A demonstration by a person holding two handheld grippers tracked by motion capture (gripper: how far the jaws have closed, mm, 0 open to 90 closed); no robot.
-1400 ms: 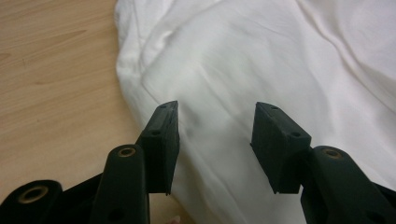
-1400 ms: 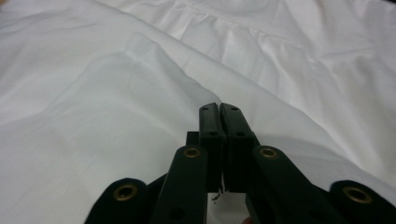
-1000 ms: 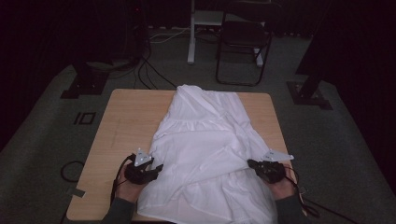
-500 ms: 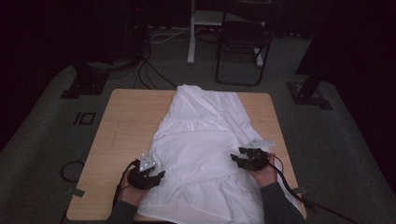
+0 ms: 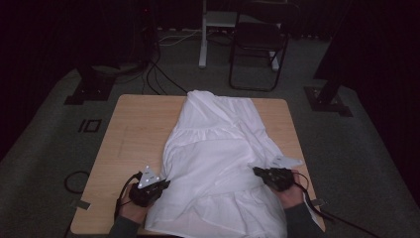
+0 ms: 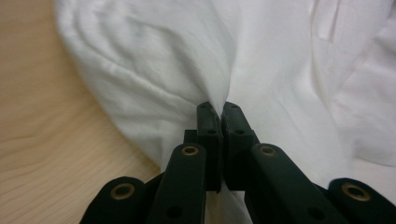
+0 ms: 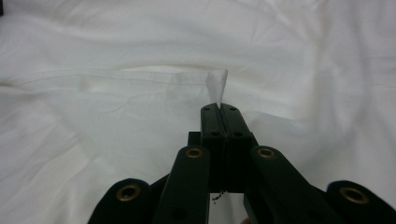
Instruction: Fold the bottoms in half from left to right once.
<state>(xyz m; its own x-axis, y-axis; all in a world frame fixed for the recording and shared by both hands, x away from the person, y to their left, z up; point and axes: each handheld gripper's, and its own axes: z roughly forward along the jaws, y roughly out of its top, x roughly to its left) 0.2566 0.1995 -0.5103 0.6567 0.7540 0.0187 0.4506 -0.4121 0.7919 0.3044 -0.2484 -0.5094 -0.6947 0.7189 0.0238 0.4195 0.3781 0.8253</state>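
Observation:
A white garment [image 5: 218, 163] lies spread lengthwise on the wooden table [image 5: 133, 134], its near hem hanging over the front edge. My left gripper [image 5: 166, 182] is at the garment's near left edge. Its jaws have just closed, and they are shut on a fold of the white cloth [image 6: 217, 108]. My right gripper [image 5: 256, 171] is at the garment's near right side. Its jaws have also just closed, pinching a small peak of fabric [image 7: 217, 81] that sticks up past the fingertips [image 7: 218, 109]. A hand holds each gripper at the front of the table.
Bare wood [image 6: 42, 116] runs along the garment's left. Beyond the table stand a dark folding chair [image 5: 257, 44] and a white post [image 5: 203, 34]. Black stand bases sit on the floor at left [image 5: 94, 84] and right [image 5: 329, 99], and a cable [image 5: 74, 181] loops at the near left.
The right gripper reached in over the garment's right edge, then drew slightly back toward the person. The left gripper shifted a little at the left edge. Both now pinch cloth.

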